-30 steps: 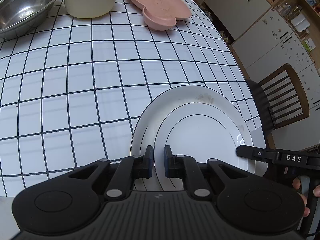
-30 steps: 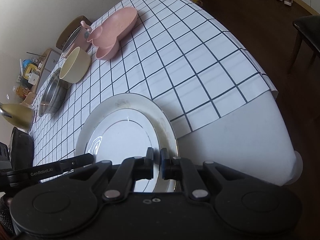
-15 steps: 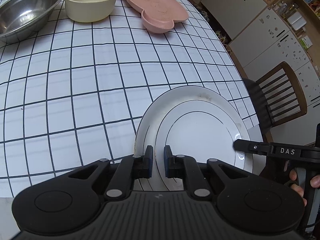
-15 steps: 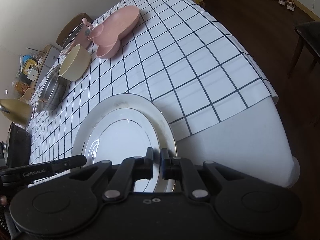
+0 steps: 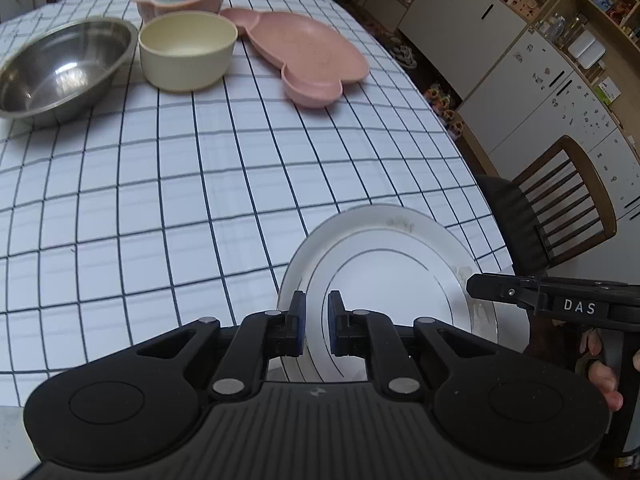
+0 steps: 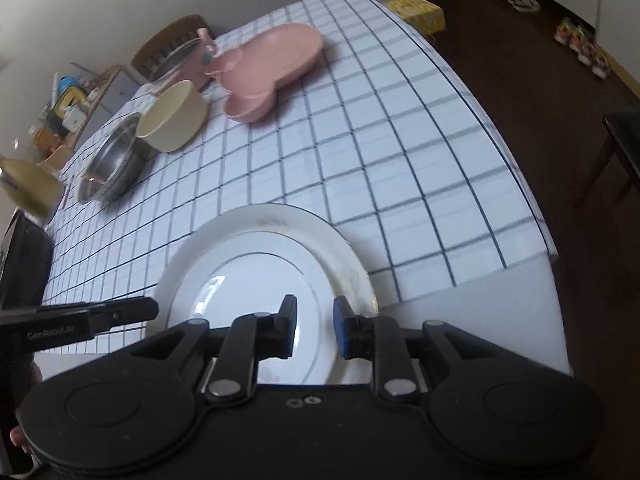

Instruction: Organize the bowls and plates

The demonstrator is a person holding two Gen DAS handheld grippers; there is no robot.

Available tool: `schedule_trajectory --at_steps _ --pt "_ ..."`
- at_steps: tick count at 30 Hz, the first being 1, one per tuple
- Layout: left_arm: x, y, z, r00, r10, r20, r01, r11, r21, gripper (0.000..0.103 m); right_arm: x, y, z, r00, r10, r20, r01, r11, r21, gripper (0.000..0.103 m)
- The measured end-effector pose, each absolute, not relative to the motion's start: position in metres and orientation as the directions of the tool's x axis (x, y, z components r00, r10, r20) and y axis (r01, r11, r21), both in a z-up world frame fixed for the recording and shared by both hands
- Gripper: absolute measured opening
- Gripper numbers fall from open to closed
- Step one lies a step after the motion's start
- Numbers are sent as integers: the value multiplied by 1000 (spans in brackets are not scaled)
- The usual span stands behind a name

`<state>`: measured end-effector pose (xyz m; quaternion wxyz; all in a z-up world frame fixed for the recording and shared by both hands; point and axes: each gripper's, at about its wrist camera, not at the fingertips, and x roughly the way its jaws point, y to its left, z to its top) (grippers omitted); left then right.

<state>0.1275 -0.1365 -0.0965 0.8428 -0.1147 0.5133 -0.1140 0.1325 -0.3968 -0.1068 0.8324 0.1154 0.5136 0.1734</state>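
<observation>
Our checked tablecloth [image 5: 200, 184] stretched ahead of both sets of fingers, white plate [image 5: 396, 272] at its near edge, our left gripper [image 5: 316, 322] clamped narrow on the plate's rim, our right gripper [image 6: 314, 328] opening, the opposite rim between its parting pads.

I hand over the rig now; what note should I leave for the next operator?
Left tongs: closed on the white plate, at its near rim.
Right tongs: opening, the plate's rim between them, not pressed.
Steel bowl, cream bowl and pink divided plate sit unstacked at the far side of the table.
Done: nothing stacked yet.
Left: group the plates and the bowls.
</observation>
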Motion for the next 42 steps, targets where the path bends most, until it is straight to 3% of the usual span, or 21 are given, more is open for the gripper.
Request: schedule_trajectory --at_steps 20,22,27,42 --pt "140 -136 -31 640 -149 -753 21 984 -177 12 161 -346 -40 510 490 -707 -448 853 268 49" --pt "143 -136 -26 650 -137 -748 12 985 -170 15 166 -345 -36 518 494 -698 -457 850 262 55" --pt "149 -139 -17 688 -99 -719 -24 987 -159 55 176 -342 -27 533 510 -676 -476 840 258 64" --pt "191 -149 -1 721 -19 -693 -79 991 -110 57 217 -338 -5 619 506 -600 -520 837 170 96"
